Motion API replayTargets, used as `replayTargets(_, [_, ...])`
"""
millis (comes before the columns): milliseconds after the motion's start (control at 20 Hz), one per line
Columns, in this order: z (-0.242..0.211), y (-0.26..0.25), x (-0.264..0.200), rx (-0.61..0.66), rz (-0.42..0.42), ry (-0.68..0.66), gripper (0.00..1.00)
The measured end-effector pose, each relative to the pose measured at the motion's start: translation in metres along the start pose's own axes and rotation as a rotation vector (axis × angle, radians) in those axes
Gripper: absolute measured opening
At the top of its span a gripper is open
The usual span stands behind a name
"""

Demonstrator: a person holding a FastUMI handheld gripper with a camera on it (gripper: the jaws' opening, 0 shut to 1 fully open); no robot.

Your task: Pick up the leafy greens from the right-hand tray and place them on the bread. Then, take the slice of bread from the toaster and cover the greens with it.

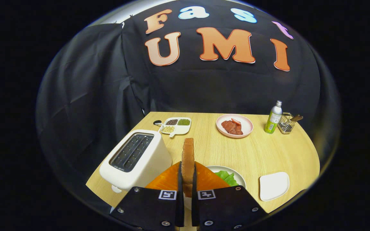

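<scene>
— Above the desk's near edge: gripper (187,179) clamped on an upright slice of bread (188,154), both fingers (159,205) pressing its faces.
— And the leafy greens (227,177)?
— On the white plate (236,171) just beyond the fingers, beside the toaster (136,158) at the near-left corner; white tray (274,186) near the right edge.
</scene>
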State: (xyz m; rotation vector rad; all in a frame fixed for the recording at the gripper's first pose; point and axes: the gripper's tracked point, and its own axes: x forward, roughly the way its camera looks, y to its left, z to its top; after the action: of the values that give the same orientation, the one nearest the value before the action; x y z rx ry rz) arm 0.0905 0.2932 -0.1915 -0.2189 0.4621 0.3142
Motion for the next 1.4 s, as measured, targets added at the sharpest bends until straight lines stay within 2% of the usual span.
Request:
replayTargets(500, [-0.057,-0.032,0.026,0.029,0.030,0.063,0.10])
replayTargets(800, [-0.069,-0.059,0.031,0.083,0.026,0.085,0.10])
replayTargets(950, [-0.077,-0.076,0.032,0.090,-0.004,0.107,0.18])
replayTargets(1000, [-0.082,-0.083,0.033,0.089,-0.016,0.122,0.25])
replayTargets(1150, [-0.093,-0.095,0.036,0.110,-0.033,0.152,0.37])
replayTargets(1200, [-0.099,-0.099,0.038,0.106,-0.041,0.174,0.45])
replayTargets(1400, [-0.117,-0.113,0.041,0.091,-0.066,0.223,0.67])
